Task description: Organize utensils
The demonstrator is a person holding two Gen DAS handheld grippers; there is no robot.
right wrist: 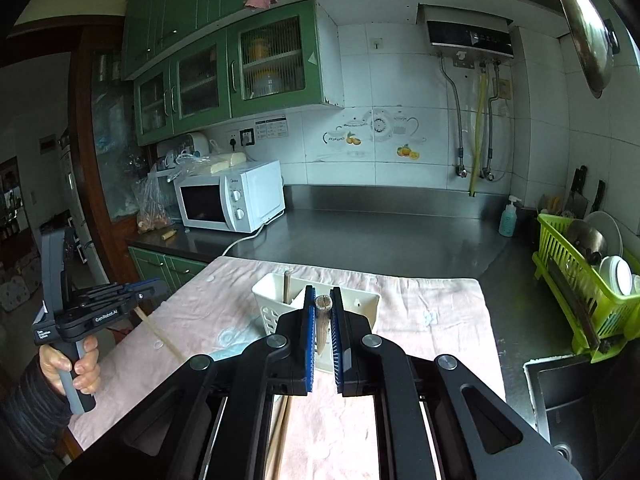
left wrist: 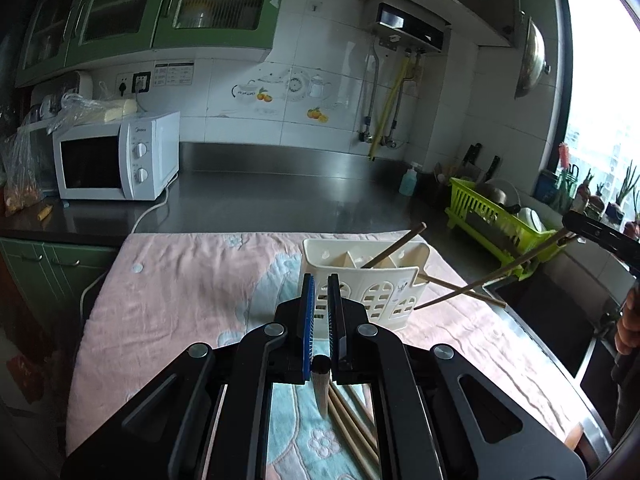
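Both grippers loaded, mid-carry toward the caddy. Left gripper [left wrist: 321,280] is clamped on one chopstick [left wrist: 321,384] low between its blue pads; in the right wrist view that stick [right wrist: 160,334] hangs down and away from its jaws over the cloth. Right gripper [right wrist: 322,292] is clamped on its own chopstick [right wrist: 322,320], butt end poking up between the pads. The white utensil caddy [left wrist: 362,280] sits straight ahead of both sets of fingers on the pink quilted cloth [left wrist: 180,280], with one chopstick [left wrist: 394,246] already leaning in a rear compartment. More loose chopsticks [left wrist: 352,420] lie on the cloth beneath the left gripper (count unclear, partly hidden by the frame). My read: step in hand is transport to the caddy. Next move needs each stick tipped near upright, tip aligned over an open compartment, lowered inside before releasing. Risk: long sticks could clip the caddy rim or each other.
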